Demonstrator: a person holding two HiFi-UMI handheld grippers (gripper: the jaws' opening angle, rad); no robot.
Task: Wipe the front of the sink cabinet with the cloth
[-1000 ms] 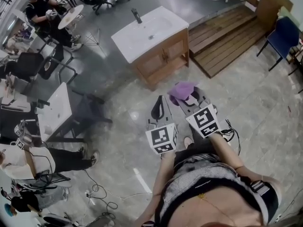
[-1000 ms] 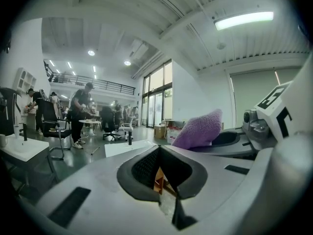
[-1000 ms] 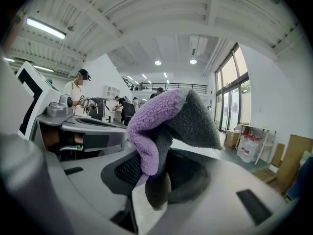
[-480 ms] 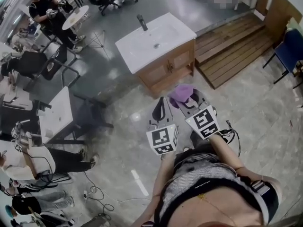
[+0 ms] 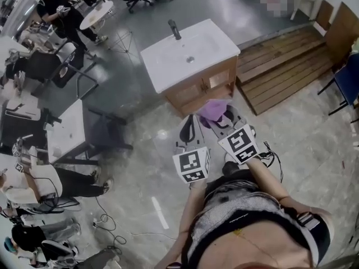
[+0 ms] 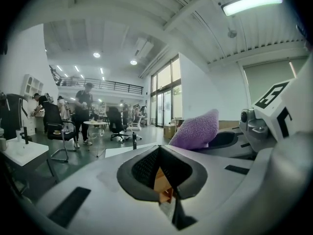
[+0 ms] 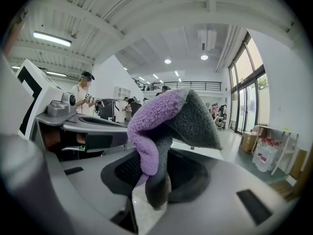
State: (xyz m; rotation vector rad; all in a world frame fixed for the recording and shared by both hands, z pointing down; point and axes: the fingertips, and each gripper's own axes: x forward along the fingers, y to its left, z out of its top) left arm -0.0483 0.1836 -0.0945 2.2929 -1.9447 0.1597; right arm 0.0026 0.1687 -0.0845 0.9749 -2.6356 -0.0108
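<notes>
A person stands on a grey floor (image 5: 140, 150), holding two grippers out toward a wooden sink cabinet (image 5: 203, 84). The cabinet lies ahead of the fingers and apart from them, not yet touched. The right gripper (image 5: 217, 118) has its fingers closed on a purple and grey cloth (image 5: 212, 109). They pinch it low at one fold, so most of the fabric bunches loosely above and beyond the fingertips. The left gripper (image 5: 188, 122), just beside the right one, has its fingers closed together with nothing between them. Several things could go wrong from here. The grip takes only a small fold, so pressing and dragging across the cabinet front could pull the cloth free and drop it to the floor. The bunched wad may meet the wood with only a small patch, leaving areas unwiped. Pushed too hard, the hard fingertips rather than the fabric could scrape the door fronts. The empty left gripper, held so near, could snag the cloth. Counted: one cloth, one sink cabinet, one faucet (image 5: 175, 29) on its white top beyond the fingers, and two grippers.
</notes>
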